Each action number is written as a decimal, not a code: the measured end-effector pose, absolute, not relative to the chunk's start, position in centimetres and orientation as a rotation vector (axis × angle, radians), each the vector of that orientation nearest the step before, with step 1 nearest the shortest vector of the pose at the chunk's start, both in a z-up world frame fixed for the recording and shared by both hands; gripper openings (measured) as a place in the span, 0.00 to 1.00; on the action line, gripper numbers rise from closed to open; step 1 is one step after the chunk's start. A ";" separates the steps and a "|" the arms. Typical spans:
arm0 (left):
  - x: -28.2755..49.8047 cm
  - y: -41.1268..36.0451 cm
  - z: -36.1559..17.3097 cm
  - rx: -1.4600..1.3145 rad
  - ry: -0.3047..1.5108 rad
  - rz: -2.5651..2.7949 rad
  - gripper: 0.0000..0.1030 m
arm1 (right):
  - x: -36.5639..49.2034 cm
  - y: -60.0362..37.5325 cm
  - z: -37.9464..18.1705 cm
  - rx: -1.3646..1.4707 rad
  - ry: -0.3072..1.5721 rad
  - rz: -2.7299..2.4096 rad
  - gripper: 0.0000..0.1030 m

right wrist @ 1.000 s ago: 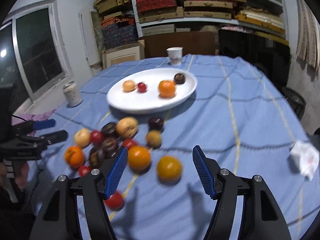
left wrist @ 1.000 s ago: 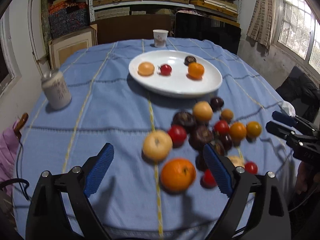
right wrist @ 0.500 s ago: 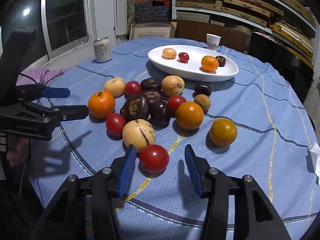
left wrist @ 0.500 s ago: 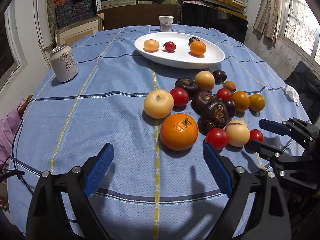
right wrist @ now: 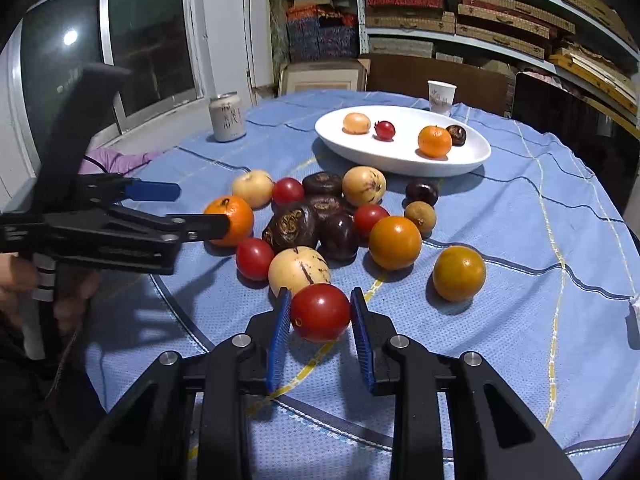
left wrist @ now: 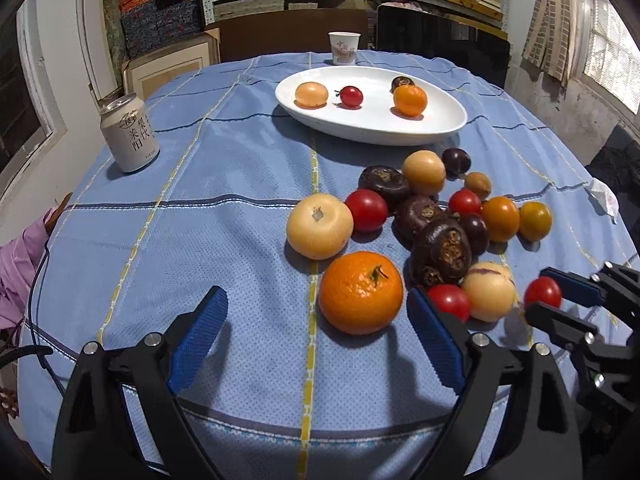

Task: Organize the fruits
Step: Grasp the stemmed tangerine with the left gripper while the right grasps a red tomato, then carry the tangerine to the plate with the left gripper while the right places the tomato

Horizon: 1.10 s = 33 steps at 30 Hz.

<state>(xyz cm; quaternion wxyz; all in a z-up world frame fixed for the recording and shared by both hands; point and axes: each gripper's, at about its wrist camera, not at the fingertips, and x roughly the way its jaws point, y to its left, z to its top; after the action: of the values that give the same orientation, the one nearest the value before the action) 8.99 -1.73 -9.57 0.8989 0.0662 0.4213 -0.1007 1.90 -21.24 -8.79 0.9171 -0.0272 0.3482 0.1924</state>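
A pile of mixed fruits lies on the blue tablecloth (left wrist: 200,240): an orange (left wrist: 360,292), a pale yellow fruit (left wrist: 319,226), red tomatoes and dark brown fruits. A white oval plate (left wrist: 372,128) behind it holds several fruits. My left gripper (left wrist: 316,332) is open just before the orange, its jaws wide apart. My right gripper (right wrist: 320,316) is shut on a red tomato (right wrist: 320,312) at the near edge of the pile; the tomato also shows in the left wrist view (left wrist: 543,292).
A drink can (left wrist: 129,138) stands at the left of the table. A paper cup (left wrist: 344,48) stands behind the plate. A crumpled white tissue (left wrist: 604,196) lies at the right edge. Shelves of boxes fill the back wall.
My right gripper moved forward and closed its jaws on the red tomato. My left gripper drew nearer to the orange and stayed open.
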 end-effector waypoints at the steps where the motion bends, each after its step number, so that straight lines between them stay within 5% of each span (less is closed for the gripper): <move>1: 9.2 -2.0 -9.7 0.137 0.874 -0.205 0.86 | 1.9 -21.3 -8.7 -0.053 0.714 0.395 0.29; 5: 9.5 -3.0 -10.6 0.181 0.885 -0.193 0.84 | 1.8 -21.6 -8.6 -0.038 0.700 0.395 0.29; 10: 9.5 -2.7 -10.9 0.129 0.883 -0.229 0.44 | 1.5 -21.9 -8.4 -0.027 0.681 0.406 0.29; 33: 7.1 -2.9 -9.8 0.155 0.849 -0.243 0.44 | 1.4 -22.5 -8.3 0.016 0.666 0.398 0.29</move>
<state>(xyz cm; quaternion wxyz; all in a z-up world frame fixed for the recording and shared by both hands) 7.09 -2.89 -9.80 0.9012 0.0748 0.4104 -0.1176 1.44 -22.52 -8.31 0.9256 0.0076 0.3247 0.1941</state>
